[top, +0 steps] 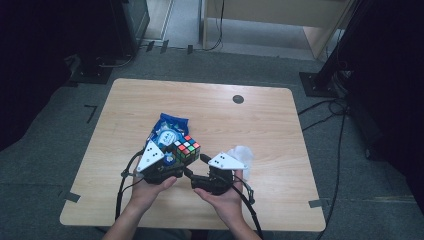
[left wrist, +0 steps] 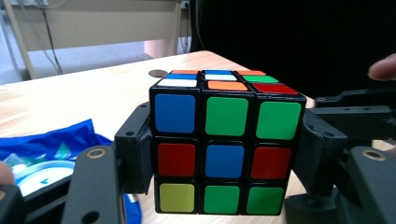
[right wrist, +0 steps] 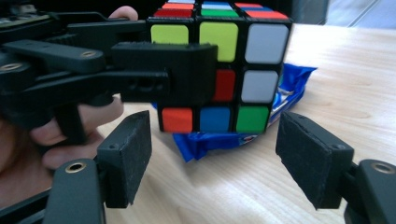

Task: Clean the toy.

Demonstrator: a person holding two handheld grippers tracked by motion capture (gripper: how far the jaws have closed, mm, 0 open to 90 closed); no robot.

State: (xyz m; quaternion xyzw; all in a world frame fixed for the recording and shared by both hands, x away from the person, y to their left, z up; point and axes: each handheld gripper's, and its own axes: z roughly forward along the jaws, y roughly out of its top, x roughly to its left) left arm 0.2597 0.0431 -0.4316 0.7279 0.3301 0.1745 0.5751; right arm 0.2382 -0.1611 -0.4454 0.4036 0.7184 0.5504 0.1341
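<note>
Left gripper [left wrist: 224, 158] clamps puzzle cube [left wrist: 225, 142] by two sides, lifted above blue packet [top: 167, 129] – right gripper [right wrist: 224, 156] jaws wide, empty, just under cube. Advice: raise right pads level with bottom layer – close square, then twist

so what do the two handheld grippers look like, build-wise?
Both are black, angular units. The left gripper and right gripper each carry a pale grey three-cornered plate on top marked with small black dots. A black cable trails from each toward the person. The jaws end in flat, rectangular black pads with a matte, grainy face, and brass-coloured eyelets sit in the jaw arms. Forearms are bare, no sleeves.
</note>
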